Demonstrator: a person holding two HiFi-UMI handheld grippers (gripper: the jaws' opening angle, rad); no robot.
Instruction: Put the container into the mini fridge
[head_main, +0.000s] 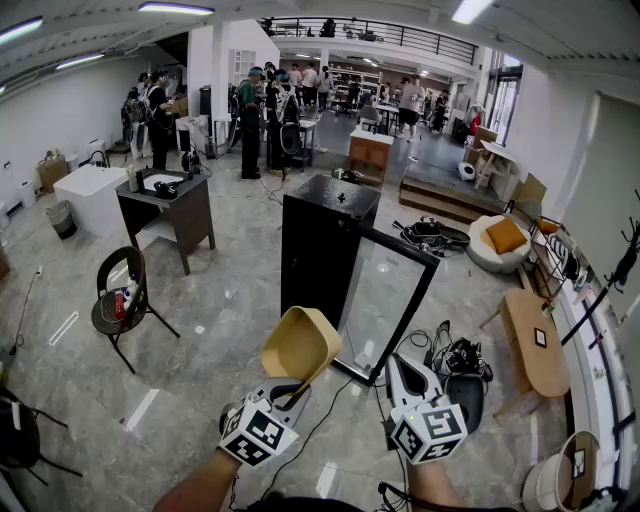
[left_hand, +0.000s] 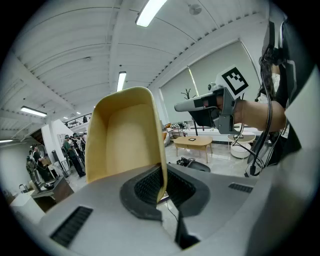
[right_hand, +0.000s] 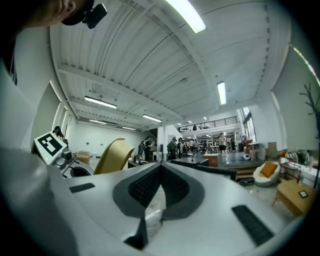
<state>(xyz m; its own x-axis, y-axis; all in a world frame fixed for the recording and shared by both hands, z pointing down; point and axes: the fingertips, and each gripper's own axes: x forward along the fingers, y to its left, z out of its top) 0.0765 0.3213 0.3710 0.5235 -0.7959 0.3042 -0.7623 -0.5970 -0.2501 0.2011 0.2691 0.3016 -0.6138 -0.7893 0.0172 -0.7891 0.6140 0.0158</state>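
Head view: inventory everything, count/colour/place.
container: 1, tan, in left gripper, before the fridge
mini fridge: 1, black, centre floor, door open
desk: 1, dark, left
chair: 1, black, left foreground
low table: 1, wooden, right
armchair: 1, white, orange cushion, right rear
people: several, far back
left gripper: 1, grey, fingers shut on container wall
right gripper: 1, grey, shut, empty

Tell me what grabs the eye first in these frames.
The tan container, pinched by its wall in the left gripper, shows low in the head view. Just beyond it stands the black mini fridge, its door swung open. The right gripper alongside is shut and empty.
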